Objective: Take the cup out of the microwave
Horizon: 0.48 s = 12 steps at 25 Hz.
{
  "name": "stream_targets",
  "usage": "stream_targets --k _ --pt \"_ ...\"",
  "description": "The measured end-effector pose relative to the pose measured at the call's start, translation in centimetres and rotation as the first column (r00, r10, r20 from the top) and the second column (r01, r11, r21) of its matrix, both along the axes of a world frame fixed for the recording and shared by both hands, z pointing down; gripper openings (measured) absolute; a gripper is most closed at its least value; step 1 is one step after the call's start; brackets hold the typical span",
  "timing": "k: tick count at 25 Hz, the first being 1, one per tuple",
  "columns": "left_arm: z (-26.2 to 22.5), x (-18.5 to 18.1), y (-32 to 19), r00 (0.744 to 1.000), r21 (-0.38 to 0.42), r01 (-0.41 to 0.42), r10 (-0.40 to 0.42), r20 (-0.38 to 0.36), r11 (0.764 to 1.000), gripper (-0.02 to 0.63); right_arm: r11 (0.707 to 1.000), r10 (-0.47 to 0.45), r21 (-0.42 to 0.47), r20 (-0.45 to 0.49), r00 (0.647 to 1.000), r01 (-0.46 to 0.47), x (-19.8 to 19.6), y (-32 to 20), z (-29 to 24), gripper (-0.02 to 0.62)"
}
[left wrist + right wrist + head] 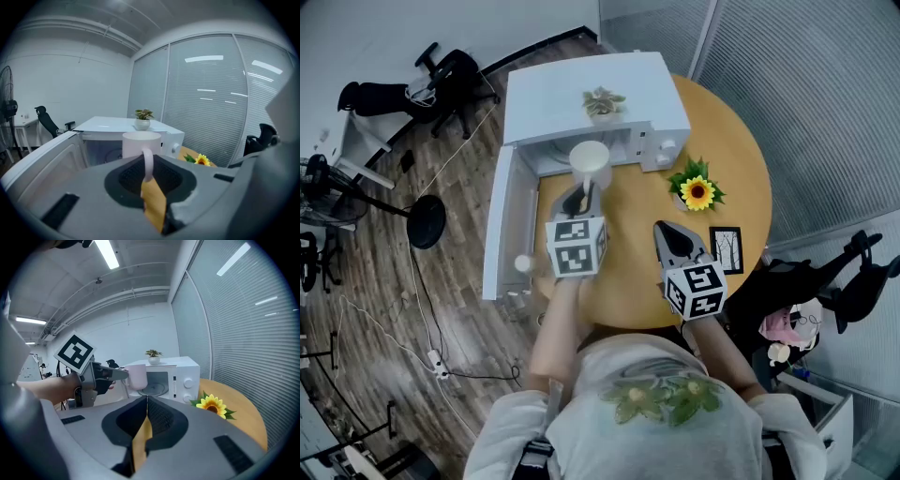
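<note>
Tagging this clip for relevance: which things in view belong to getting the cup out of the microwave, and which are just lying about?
In the job: cup, gripped by its handle in the left hand-held gripper; white microwave, door open.
Lying about: small potted plant on the microwave; sunflower and picture frame on the round table; right hand-held gripper, shut and empty.

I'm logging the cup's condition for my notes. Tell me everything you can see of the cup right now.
The cup is a plain, pale pink mug, ceramic by its look, with one loop handle on its side. It is upright and held in the air just in front of the open microwave, resting on nothing. The left gripper has its jaws shut on the handle, and nothing else touches the cup. No chips or marks show.
</note>
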<state>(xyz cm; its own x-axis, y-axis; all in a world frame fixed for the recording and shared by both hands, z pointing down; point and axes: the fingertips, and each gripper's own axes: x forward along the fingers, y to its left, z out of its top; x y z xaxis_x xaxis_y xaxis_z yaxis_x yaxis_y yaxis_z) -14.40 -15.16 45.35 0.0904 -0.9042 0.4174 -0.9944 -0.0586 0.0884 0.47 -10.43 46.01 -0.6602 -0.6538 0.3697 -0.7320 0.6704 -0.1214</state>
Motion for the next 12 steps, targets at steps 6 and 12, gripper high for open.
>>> stream_targets --k 6,12 --pt "0.0 0.4 1.9 1.0 0.01 -0.01 0.01 0.013 1.0 0.052 1.0 -0.024 0.003 -0.003 1.0 0.024 -0.4 0.8 0.0 0.017" --pt "0.1 0.9 3.7 1.0 0.019 -0.015 0.015 0.001 1.0 0.052 0.999 -0.044 -0.001 -0.004 0.999 0.044 -0.7 1.5 0.2 0.017"
